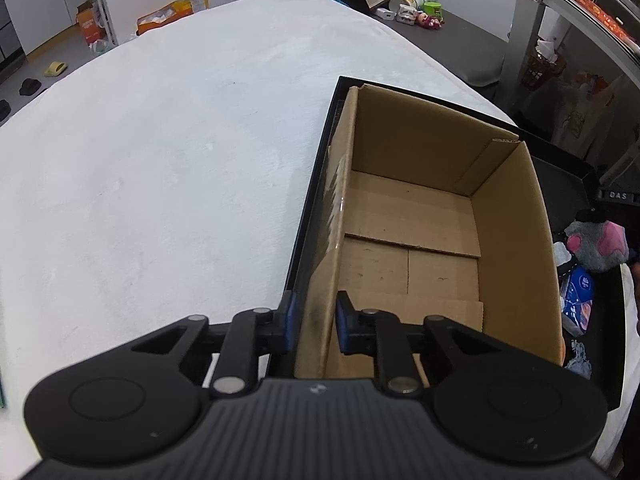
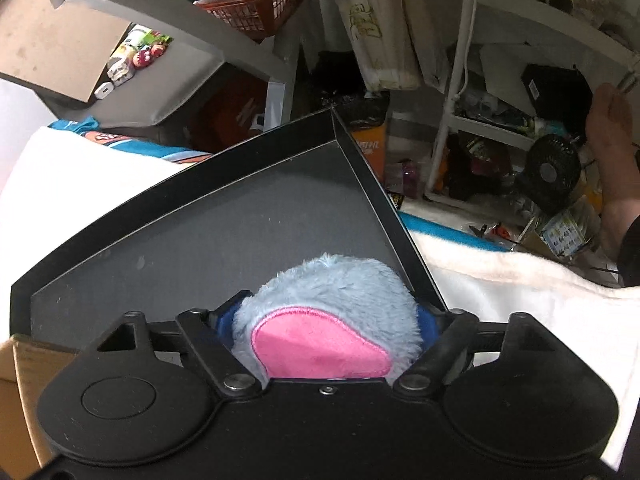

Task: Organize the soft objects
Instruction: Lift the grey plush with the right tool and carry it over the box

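An open, empty cardboard box [image 1: 412, 216] stands on a white fluffy cover [image 1: 160, 160], set inside a black rim. My left gripper [image 1: 317, 322] is shut on the box's near left wall, one blue pad outside it and one inside. A grey-blue plush toy [image 2: 328, 292] with a pink patch lies in the near corner of a black tray [image 2: 160, 240]. My right gripper [image 2: 324, 314] straddles it, the blue pads pressed into the fur on both sides. The left wrist view also shows the plush toy [image 1: 596, 242], right of the box.
A blue packet [image 1: 578, 296] and other small items lie in the black tray beside the box. Beyond the tray stand cluttered shelves, an orange basket [image 2: 256, 4] and a small black fan [image 2: 550, 170]. A person's hand [image 2: 610, 136] reaches in at the far right.
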Demonstrator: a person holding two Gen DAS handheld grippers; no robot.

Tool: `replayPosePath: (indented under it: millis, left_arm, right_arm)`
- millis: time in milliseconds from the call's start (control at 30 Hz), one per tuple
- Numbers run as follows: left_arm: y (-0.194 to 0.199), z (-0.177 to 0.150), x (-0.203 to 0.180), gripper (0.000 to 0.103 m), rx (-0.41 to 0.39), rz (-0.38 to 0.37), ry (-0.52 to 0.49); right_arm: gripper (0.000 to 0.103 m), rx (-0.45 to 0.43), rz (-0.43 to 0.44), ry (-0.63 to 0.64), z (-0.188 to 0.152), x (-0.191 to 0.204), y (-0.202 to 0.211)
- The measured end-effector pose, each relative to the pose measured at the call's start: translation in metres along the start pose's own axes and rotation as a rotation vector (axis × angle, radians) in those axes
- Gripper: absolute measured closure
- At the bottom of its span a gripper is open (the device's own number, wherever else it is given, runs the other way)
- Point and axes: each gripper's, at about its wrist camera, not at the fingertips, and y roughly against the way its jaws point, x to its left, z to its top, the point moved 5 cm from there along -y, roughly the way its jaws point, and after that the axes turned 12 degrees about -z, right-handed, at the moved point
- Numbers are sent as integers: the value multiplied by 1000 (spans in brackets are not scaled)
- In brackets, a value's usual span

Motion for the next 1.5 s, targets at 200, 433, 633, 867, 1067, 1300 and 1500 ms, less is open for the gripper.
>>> replayPosePath:
  millis: [200, 433, 633, 867, 1067, 1300, 1500]
  left_arm:
    - [1, 2, -2, 93, 1, -3, 1]
    - [1, 2, -4, 93, -3, 3, -13]
    - [4, -1, -6, 93, -18, 2, -15]
    - [8, -7, -2, 93, -18, -14, -5]
    - [11, -13, 1, 93, -25, -32, -9]
    - [8, -11, 4, 93, -28, -45, 3]
    - [6, -11, 7, 93, -30, -60, 11]
  right_arm:
    - [38, 21, 67, -16, -4, -8, 13]
    - [39, -11, 114, -8, -3, -9, 41]
    - [39, -51, 133, 18, -5, -7, 66]
    - [39, -94, 183, 62, -9, 4, 101]
    - [39, -138, 237, 111, -16, 22, 133]
    - [39, -166, 321, 200, -32, 56, 169]
    - [39, -193, 377, 294, -48, 87, 193]
